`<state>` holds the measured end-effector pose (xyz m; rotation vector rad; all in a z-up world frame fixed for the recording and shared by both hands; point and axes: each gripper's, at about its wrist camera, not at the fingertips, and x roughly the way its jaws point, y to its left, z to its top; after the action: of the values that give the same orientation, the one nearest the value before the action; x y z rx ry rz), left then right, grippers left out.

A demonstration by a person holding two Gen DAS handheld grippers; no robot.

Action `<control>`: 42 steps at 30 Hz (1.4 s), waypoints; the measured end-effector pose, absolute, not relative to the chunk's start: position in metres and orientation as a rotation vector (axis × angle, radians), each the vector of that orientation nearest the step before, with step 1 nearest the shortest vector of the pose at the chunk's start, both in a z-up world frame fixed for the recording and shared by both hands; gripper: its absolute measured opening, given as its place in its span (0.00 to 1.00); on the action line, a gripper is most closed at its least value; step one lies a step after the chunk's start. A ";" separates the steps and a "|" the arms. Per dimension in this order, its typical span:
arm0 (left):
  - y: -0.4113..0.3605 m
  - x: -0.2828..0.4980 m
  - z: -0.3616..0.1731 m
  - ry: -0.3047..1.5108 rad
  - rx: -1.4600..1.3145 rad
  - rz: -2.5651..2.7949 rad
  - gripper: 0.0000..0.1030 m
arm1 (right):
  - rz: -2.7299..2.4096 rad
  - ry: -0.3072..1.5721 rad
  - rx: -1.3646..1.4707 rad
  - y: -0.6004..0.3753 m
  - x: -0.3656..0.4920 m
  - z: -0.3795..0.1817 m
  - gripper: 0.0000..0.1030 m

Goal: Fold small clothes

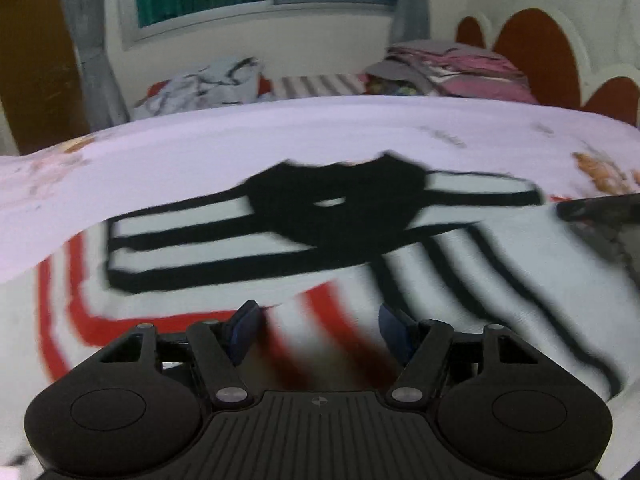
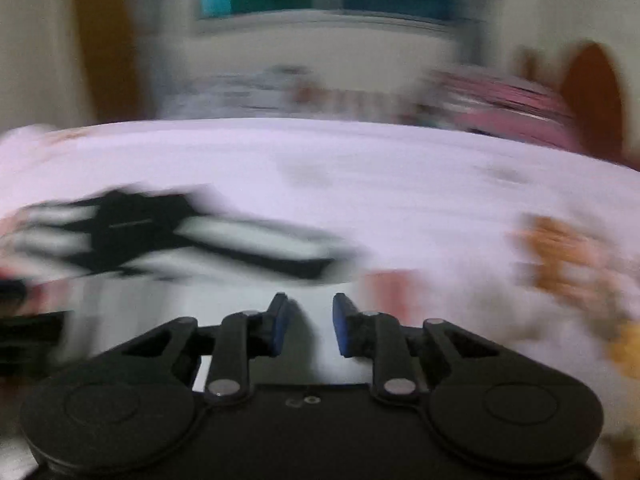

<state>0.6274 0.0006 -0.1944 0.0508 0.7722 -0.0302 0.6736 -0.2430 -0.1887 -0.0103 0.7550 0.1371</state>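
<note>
While spread flat on the pale bedsheet [image 1: 248, 136], fills the left view: a striped shirt [image 1: 440, 280], black collar farthest away. Left gripper [image 1: 320, 332] low over its red-striped near edge, jaws wide, nothing between. Right gripper [image 2: 308, 326] beside the blurred shirt's right sleeve, jaws narrowly parted over white cloth.

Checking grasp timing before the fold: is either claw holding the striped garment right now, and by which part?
Nothing is held. The left claw and right claw are both open over the striped garment, with cloth showing between their pads.
</note>
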 end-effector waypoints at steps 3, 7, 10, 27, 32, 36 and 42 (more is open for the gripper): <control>0.007 0.627 -0.188 0.795 0.074 -0.001 0.67 | 0.175 0.759 -0.050 -0.244 0.671 -0.179 0.19; -0.006 0.618 -0.169 0.757 0.031 -0.032 0.67 | 0.230 0.733 -0.028 -0.226 0.645 -0.169 0.24; -0.034 0.606 -0.172 0.759 0.075 -0.106 0.67 | 0.261 0.764 -0.035 -0.207 0.624 -0.176 0.23; -0.009 0.549 -0.186 0.791 0.073 -0.037 0.67 | 0.176 0.842 -0.157 -0.213 0.542 -0.183 0.25; 0.010 0.533 -0.174 0.738 -0.002 0.052 0.67 | 0.186 0.769 -0.083 -0.223 0.533 -0.163 0.28; 0.037 0.524 -0.180 0.763 -0.067 0.133 0.67 | 0.184 0.769 -0.027 -0.236 0.533 -0.161 0.28; 0.077 0.556 -0.196 0.771 -0.274 0.139 0.56 | 0.174 0.797 0.012 -0.237 0.532 -0.163 0.28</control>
<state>0.5559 0.0771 -0.1961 -0.2737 0.7710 0.1387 0.5322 -0.2373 -0.1634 0.0123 0.7973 0.1736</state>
